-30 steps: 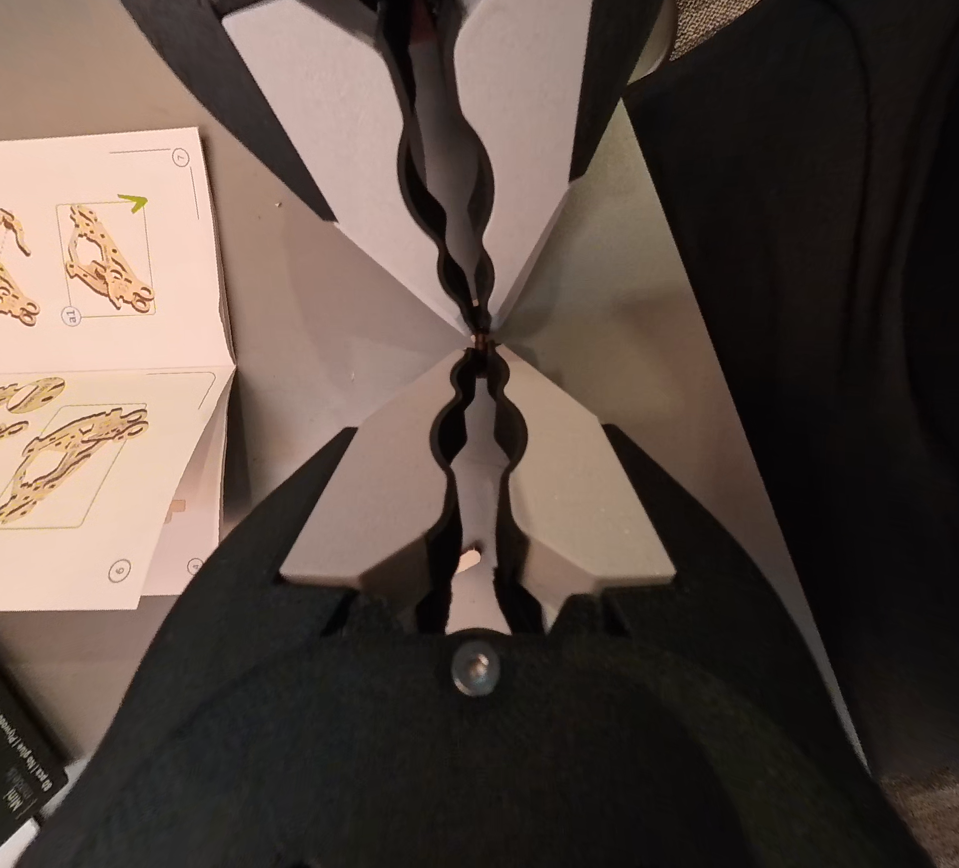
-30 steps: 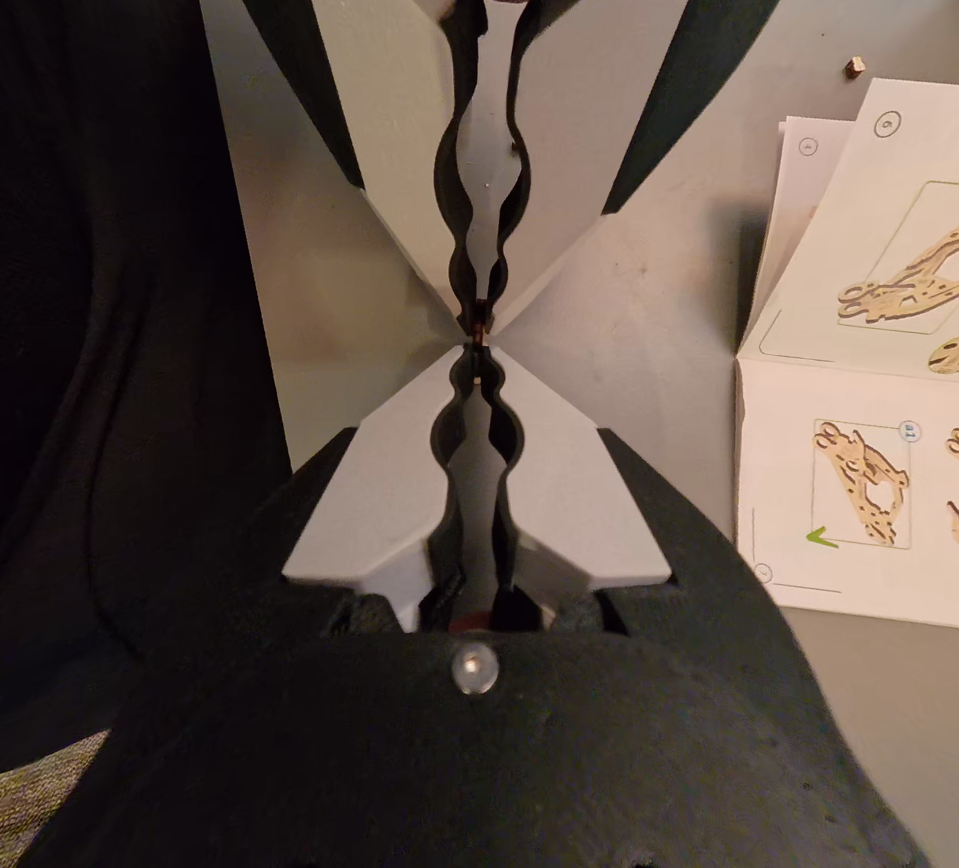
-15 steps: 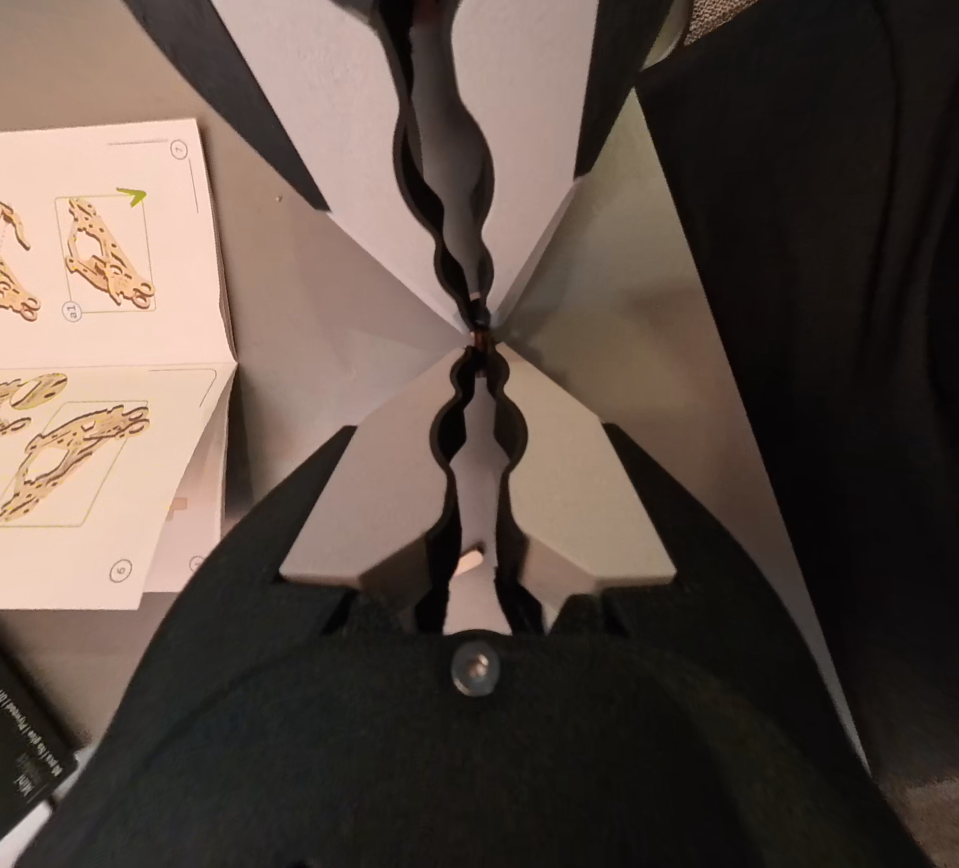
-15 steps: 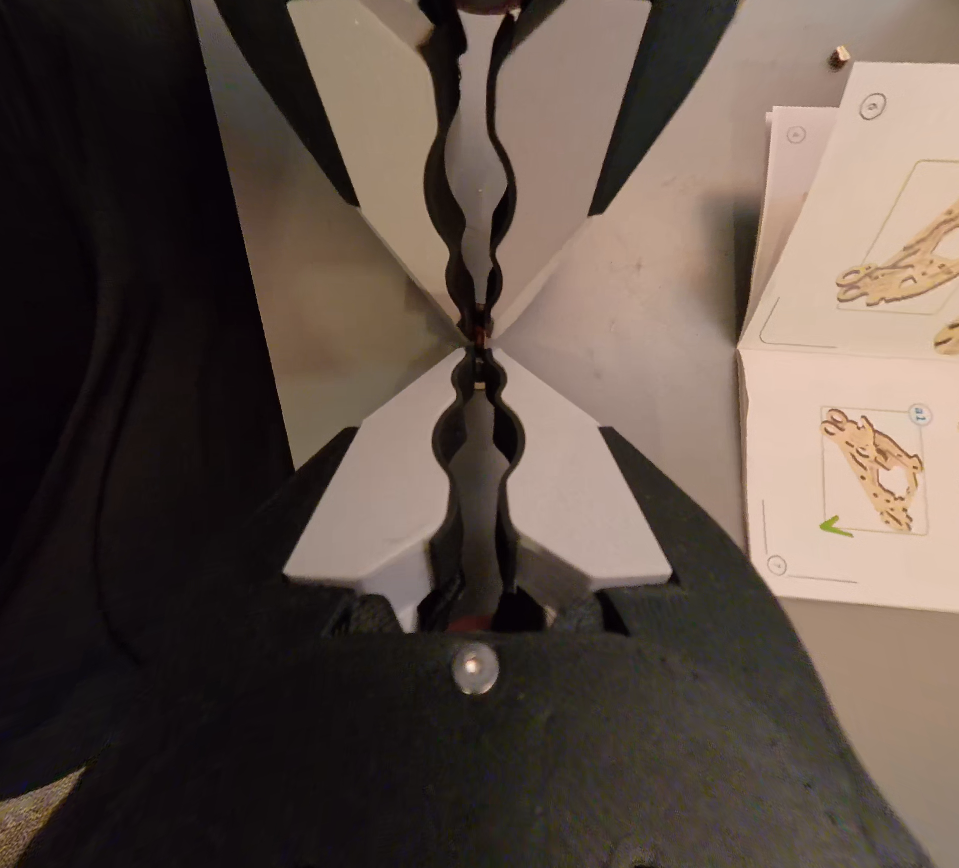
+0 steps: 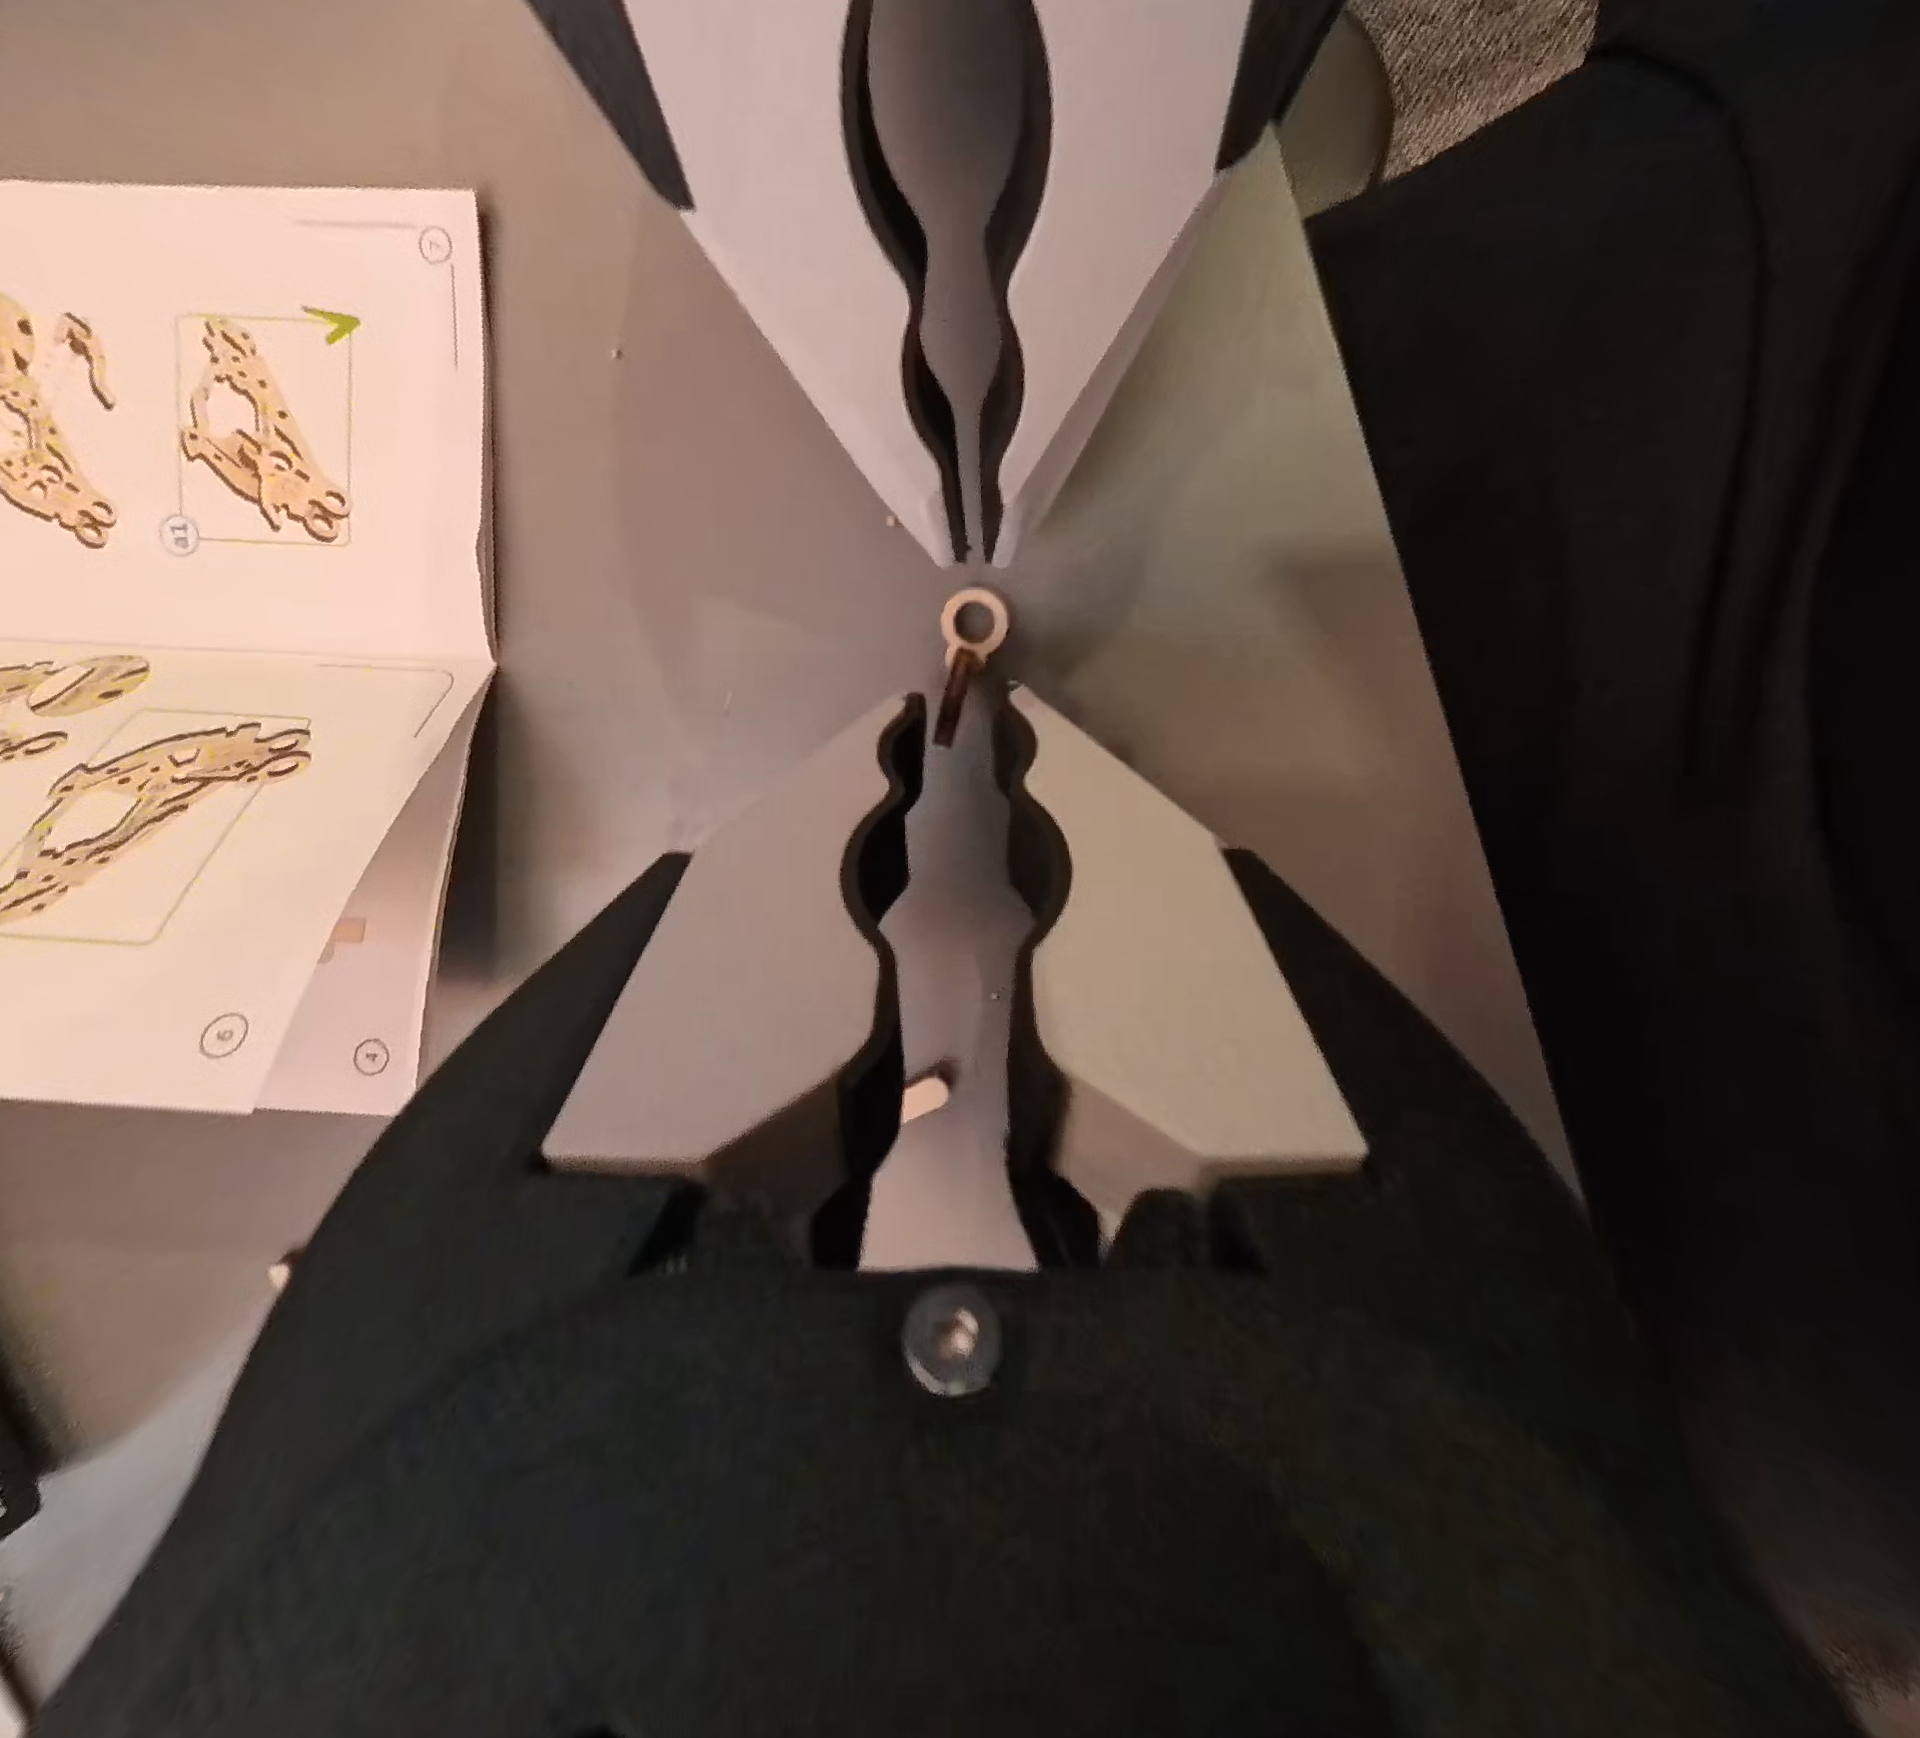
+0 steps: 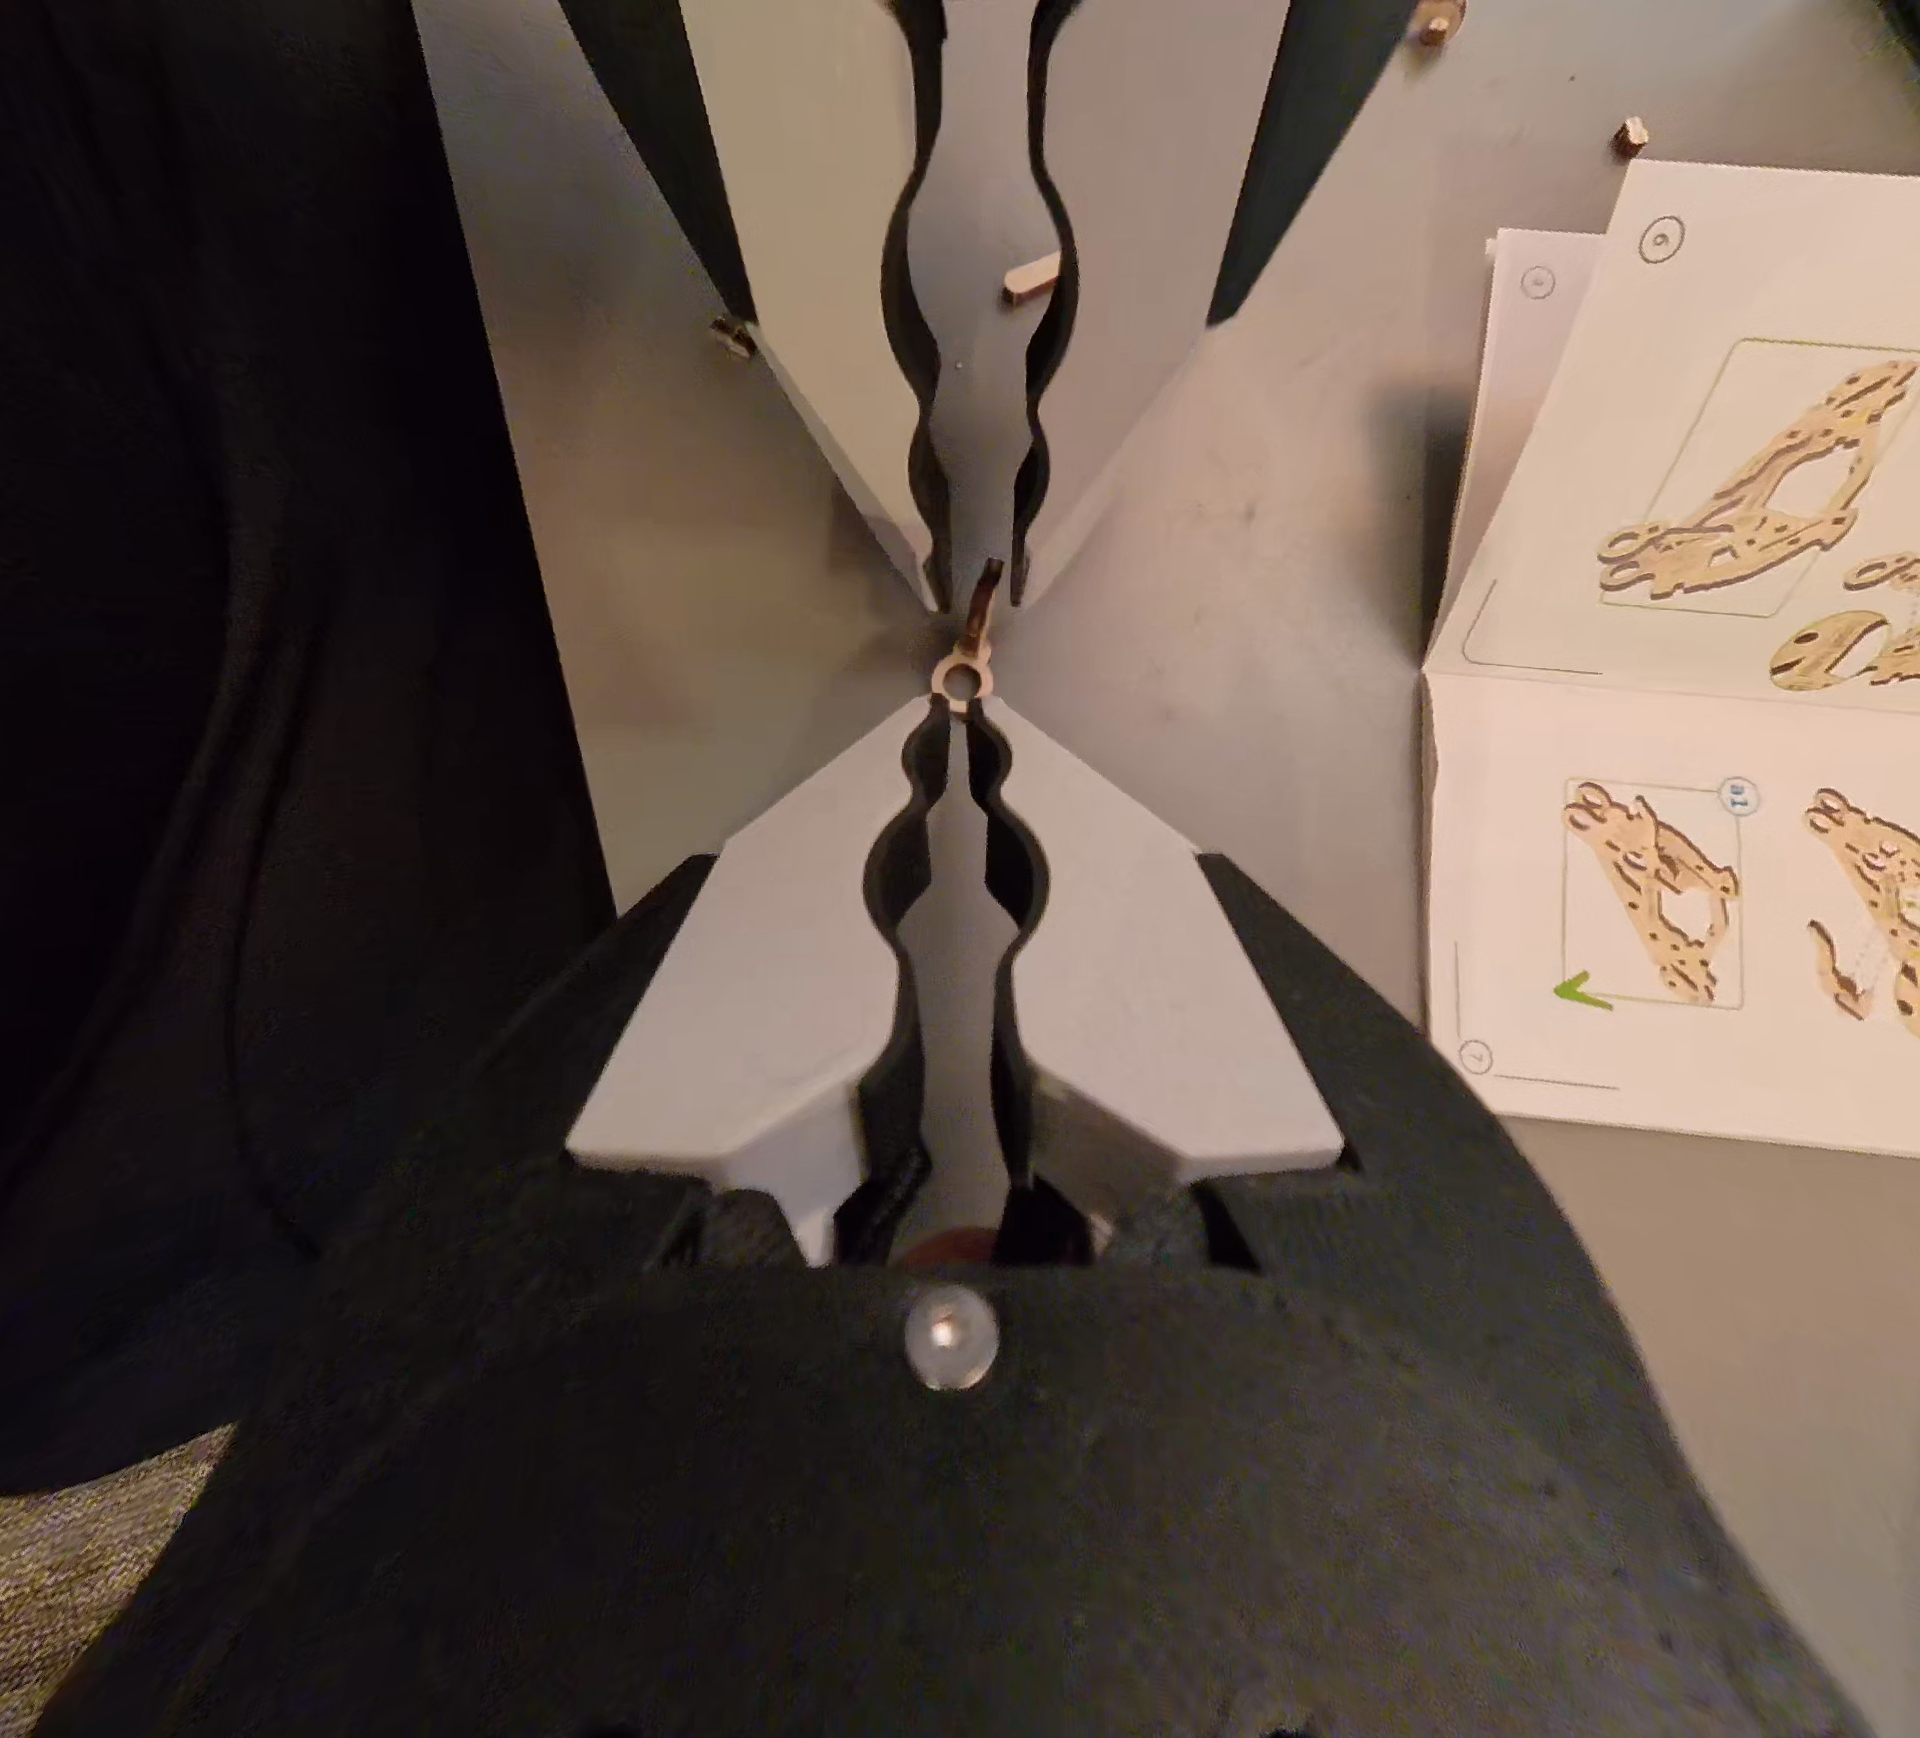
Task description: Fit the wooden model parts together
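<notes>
While the two grippers point at each other tip to tip over the flat grey table (image 5: 727,545), a tiny wooden piece (image 5: 971,639) sits right between them. It is a pale little ring with a thin dark brown stem sticking out of it.

The left gripper (image 5: 961,712) has its two grey fingers apart. The dark stem pokes into the space between them and leans toward one finger, but the fingers do not squeeze it. The right gripper (image 6: 958,724) has its fingers only a little apart, with a thin strip of table showing between them. In the right wrist view the ring (image 6: 961,680) looks like it touches those tips. In the left wrist view there is a small space between the ring and the right gripper's fingertips (image 5: 951,535), so it is not pinched there either. I cannot tell if the piece lies flat on the table.

A white folded paper booklet (image 5: 239,441) with pictures of a tan wooden model lies on the table, on the left in the left wrist view. In the right wrist view, a few small loose tan wooden bits (image 6: 1439,15) lie far off on the table, and another short wooden bit (image 6: 1029,280) shows between the left gripper's fingers. A black cloth (image 6: 208,545) lies along the table's left edge in that view.
</notes>
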`<state>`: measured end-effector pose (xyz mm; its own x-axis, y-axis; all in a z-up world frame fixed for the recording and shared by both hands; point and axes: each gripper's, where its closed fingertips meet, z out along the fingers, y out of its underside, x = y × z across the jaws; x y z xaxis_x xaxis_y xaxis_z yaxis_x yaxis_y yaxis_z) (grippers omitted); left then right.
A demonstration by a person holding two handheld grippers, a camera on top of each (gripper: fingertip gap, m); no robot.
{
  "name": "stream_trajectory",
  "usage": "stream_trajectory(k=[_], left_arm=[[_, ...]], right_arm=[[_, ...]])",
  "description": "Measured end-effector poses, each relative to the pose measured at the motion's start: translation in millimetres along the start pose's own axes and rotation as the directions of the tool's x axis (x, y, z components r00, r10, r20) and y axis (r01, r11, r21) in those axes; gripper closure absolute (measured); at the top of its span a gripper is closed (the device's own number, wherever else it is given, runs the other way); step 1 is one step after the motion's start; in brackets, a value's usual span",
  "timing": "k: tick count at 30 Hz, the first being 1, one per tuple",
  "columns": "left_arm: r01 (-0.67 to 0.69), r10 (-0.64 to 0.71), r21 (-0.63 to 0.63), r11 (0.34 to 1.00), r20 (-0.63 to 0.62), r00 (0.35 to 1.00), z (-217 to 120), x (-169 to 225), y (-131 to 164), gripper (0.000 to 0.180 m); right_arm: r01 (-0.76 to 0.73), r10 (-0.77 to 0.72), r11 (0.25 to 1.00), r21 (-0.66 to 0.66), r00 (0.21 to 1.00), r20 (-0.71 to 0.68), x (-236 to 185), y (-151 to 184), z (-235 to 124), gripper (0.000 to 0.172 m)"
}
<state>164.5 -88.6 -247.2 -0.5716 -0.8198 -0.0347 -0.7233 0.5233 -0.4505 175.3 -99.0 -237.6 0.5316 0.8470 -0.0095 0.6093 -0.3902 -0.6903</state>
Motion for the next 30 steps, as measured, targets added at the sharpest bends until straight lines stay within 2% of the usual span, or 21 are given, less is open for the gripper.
stream_trajectory(k=[1, 6, 30], left_arm=[[-0.002, 0.002, 0.012, 1.0, 0.01, 1.0, -1, -1, -2, 0.171], [-0.057, 0.057, 0.007, 0.998, 0.029, 0.998, 4, 0, -5, 0.179], [-0.087, 0.082, -0.082, 0.993, -0.055, 0.995, 8, 1, -9, 0.179]], right_arm=[[-0.001, 0.001, 1.0, 0.0, 1.0, -0.002, 0, 0, 0, 0.171], [-0.004, 0.004, 1.0, 0.015, 1.0, -0.009, 1, -1, 0, 0.172], [-0.023, 0.024, 1.0, 0.018, 0.999, -0.022, 7, 8, 11, 0.172]])
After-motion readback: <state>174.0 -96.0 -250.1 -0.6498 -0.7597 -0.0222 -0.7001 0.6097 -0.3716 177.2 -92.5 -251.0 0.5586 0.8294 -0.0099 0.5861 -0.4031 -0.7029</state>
